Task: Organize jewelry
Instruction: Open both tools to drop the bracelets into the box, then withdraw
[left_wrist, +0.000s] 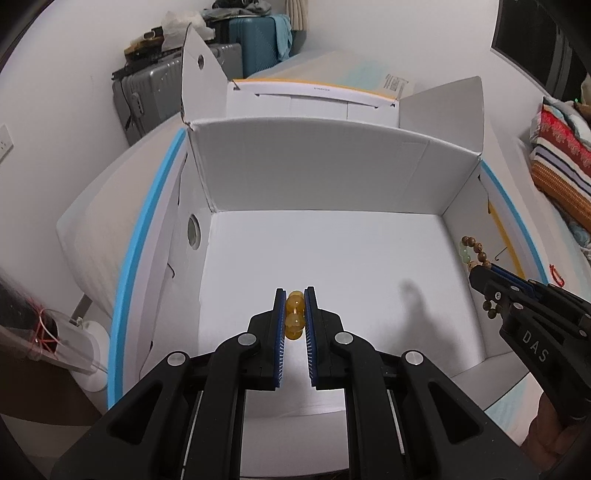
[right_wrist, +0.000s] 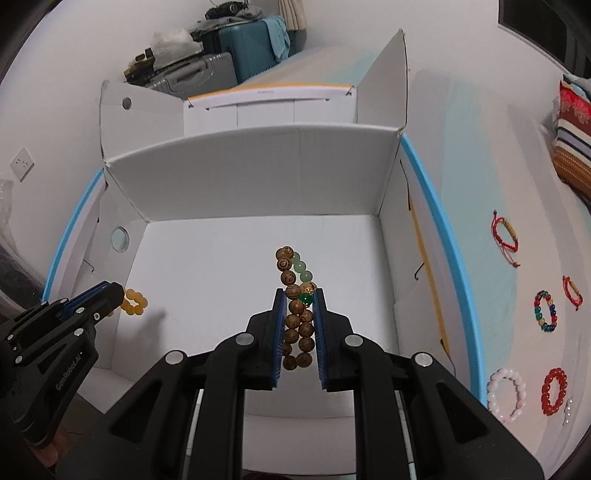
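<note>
A yellow bead bracelet (left_wrist: 295, 314) is pinched between the blue pads of my left gripper (left_wrist: 295, 295), which hangs over the floor of an open white cardboard box (left_wrist: 332, 166). My right gripper (right_wrist: 299, 295) is shut on a brown wooden bead bracelet (right_wrist: 297, 325) with some pale green beads, also held above the box floor. The right wrist view shows the left gripper (right_wrist: 118, 291) at the box's left side with the yellow bracelet (right_wrist: 135, 301) sticking out. In the left wrist view the right gripper (left_wrist: 476, 273) sits at the box's right wall with the wooden beads (left_wrist: 476, 251).
Outside the box on the right lie more bracelets: two red cord ones (right_wrist: 506, 236), a multicoloured bead one (right_wrist: 546, 312), a pink bead one (right_wrist: 506, 395) and a red bead one (right_wrist: 554, 391). Suitcases (left_wrist: 255, 40) stand at the back. The box flaps (left_wrist: 199, 74) stand upright.
</note>
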